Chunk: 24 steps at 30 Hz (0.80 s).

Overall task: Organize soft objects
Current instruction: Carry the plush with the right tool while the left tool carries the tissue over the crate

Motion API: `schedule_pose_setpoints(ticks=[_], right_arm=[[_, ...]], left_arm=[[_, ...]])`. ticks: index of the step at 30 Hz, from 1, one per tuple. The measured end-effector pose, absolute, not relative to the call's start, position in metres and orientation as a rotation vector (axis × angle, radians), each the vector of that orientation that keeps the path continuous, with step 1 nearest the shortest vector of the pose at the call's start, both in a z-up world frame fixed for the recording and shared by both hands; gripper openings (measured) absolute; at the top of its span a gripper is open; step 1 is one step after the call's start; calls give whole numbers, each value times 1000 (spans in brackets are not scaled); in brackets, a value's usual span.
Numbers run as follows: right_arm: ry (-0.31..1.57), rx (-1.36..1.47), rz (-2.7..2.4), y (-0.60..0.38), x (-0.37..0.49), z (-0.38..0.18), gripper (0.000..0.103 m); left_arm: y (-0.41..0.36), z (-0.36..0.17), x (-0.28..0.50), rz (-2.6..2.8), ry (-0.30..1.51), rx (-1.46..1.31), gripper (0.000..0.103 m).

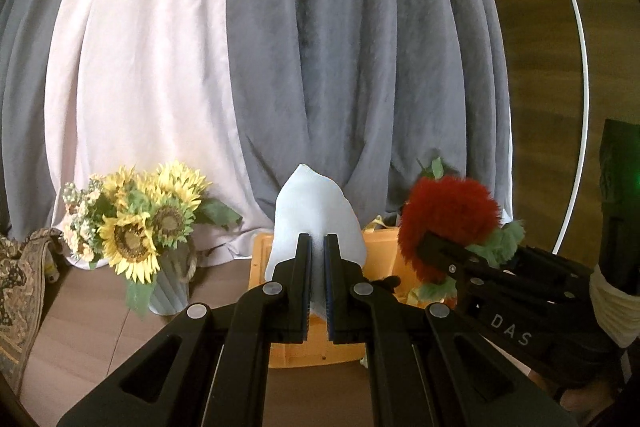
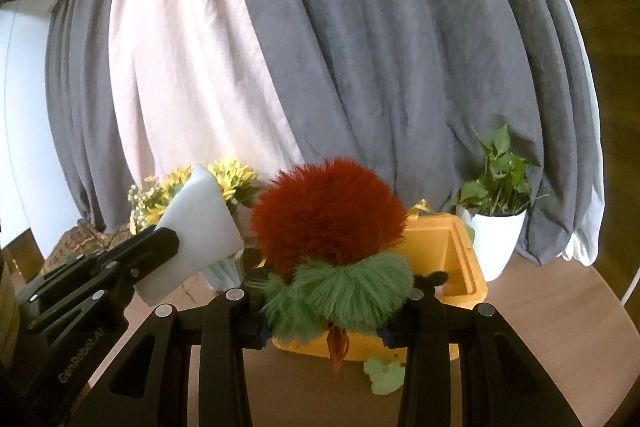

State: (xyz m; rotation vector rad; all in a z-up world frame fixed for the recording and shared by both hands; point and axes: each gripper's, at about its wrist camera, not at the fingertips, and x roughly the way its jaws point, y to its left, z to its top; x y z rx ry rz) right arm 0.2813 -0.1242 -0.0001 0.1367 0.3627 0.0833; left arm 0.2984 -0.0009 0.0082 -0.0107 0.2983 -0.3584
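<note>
Left wrist view, item one: our left gripper is pinching a pale blue foam wedge, jaws pressed nearly together on its lower part; the wedge is standing upright, long axis rising away from the tongs, tip pointing far and up

Item two, same view: our right gripper is reaching in from the right, clamping a fluffy red-and-green plush toy

Right wrist view, item three: the plush toy is sitting between the right gripper's fingers, which are spread wide but closing on its green collar; the red ball is rising above the tongs, an orange tail dangling below

Item four: the orange bin is resting on the wooden table, open top facing up, lying just beyond and below both tongs. We are judging the right hand nearer its opening, since the toy is hanging over the bin's near-left edge; the wedge is being held further left, so it needs carrying right and far

Item five, surroundings: a sunflower vase at far left, a potted plant at far right, grey and pink curtains behind
</note>
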Motion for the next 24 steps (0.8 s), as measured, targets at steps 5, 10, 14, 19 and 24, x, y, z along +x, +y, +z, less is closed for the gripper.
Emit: schedule_pose_setpoints(ticks=[5, 10, 14, 19, 24], right_arm=[[351, 136, 83, -129, 291, 4, 39], [342, 132, 80, -136, 303, 7, 39], [339, 132, 74, -143, 313, 8, 39], [343, 135, 66, -153, 328, 7, 39], [354, 134, 62, -159, 342, 3, 39]], left_arm=[[-7, 12, 310, -358, 288, -10, 8], [-14, 12, 324, -359, 285, -9, 8], [-20, 13, 336, -361, 285, -7, 8], [-28, 12, 350, -365, 284, -2, 8], [-38, 8, 368, -367, 299, 7, 8]])
